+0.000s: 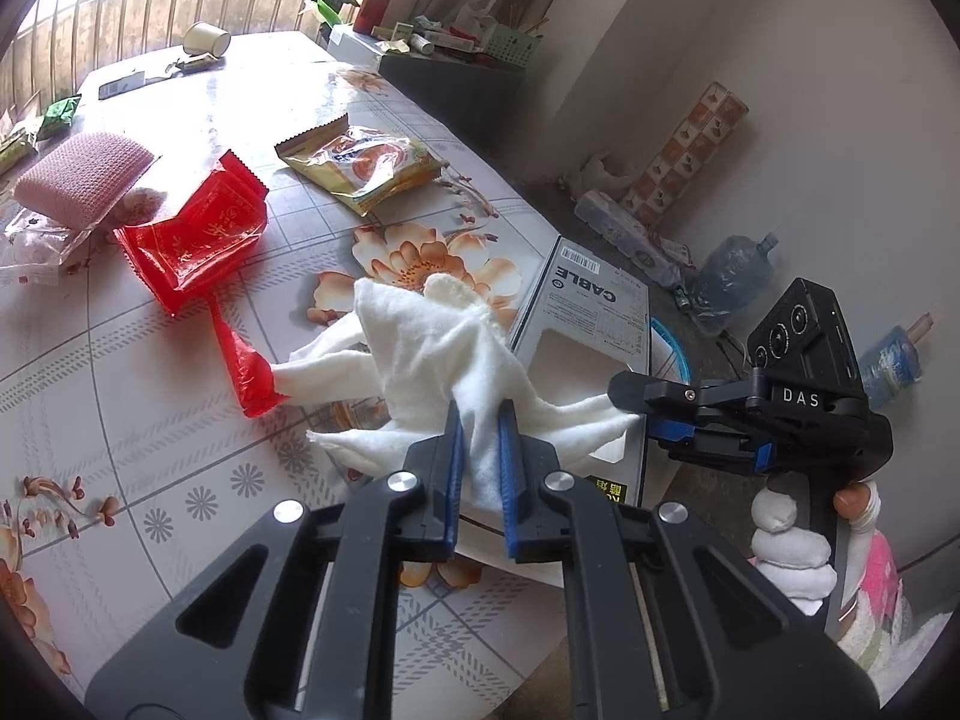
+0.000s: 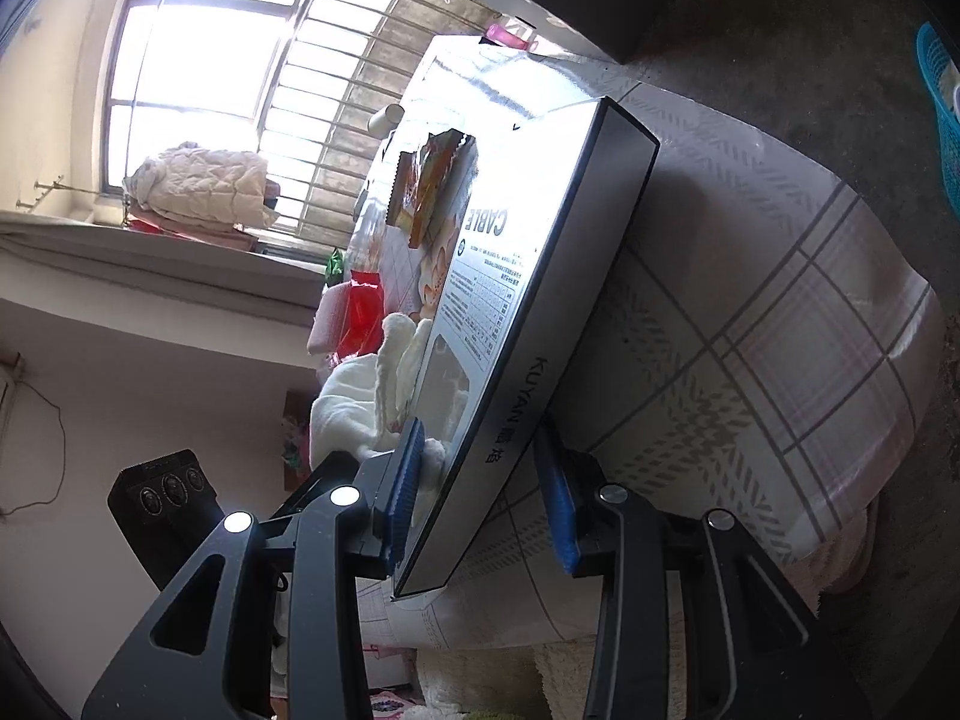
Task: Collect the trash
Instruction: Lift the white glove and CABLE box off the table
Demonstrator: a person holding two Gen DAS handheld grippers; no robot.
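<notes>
A crumpled white tissue [image 1: 432, 348] lies on the flowered tablecloth [image 1: 150, 420] near the table's right edge. My left gripper [image 1: 482, 420] is shut on its near fold, with the blue pads pinching the paper. Part of the tissue rests on a flat grey box printed "CABLE" [image 1: 588, 312] that overhangs the table edge. My right gripper [image 1: 636, 414] comes in from the right, held by a gloved hand. In the right wrist view that gripper [image 2: 480, 429] is shut on the box [image 2: 516, 276], one pad on its top face and one under it. The tissue [image 2: 348, 408] shows behind the box.
A red wrapper [image 1: 198, 240], a yellow snack packet [image 1: 360, 162], a pink sponge in clear wrap [image 1: 84, 180], a green packet [image 1: 60, 114] and a tipped paper cup [image 1: 207, 39] lie on the table. A blue basket [image 2: 942, 120] and a water bottle [image 1: 738, 276] are on the floor.
</notes>
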